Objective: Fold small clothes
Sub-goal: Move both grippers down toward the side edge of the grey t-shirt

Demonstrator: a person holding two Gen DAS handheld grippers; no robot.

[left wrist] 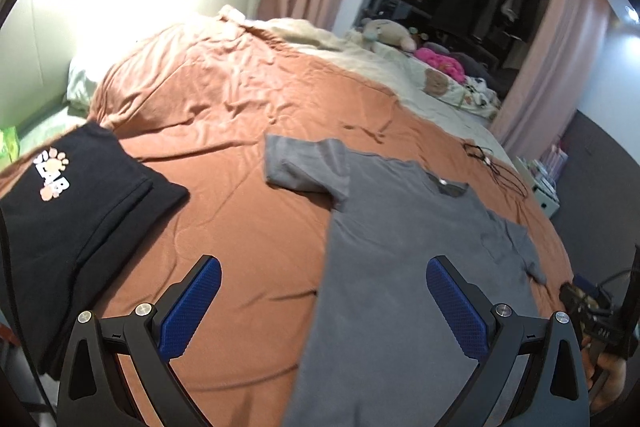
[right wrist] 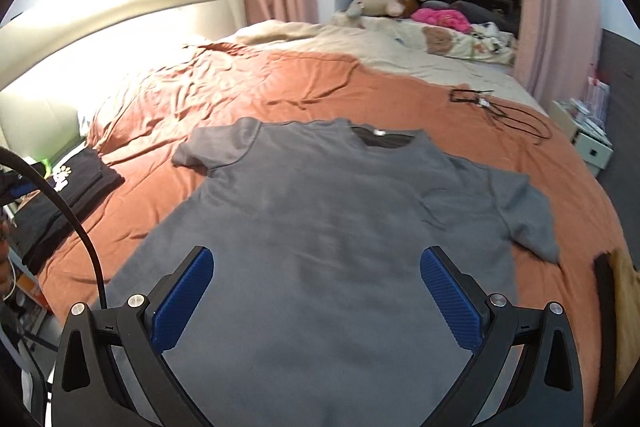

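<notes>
Left wrist view: the left gripper (left wrist: 323,301) hangs over the bed (left wrist: 240,99), fingers spread wide and holding nothing. The grey shirt (left wrist: 400,267) lies flat on the orange cover, just right of centre, collar far. A folded black shirt (left wrist: 76,211) sits well apart at the left.

Right wrist view: the right gripper (right wrist: 316,293) is also spread and empty, above the grey shirt's (right wrist: 340,227) near hem. A cable (right wrist: 504,111) lies far right.

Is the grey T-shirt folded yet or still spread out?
Spread out. The grey T-shirt lies flat on the orange bedcover, both sleeves extended sideways and collar visible; no fold made.
</notes>
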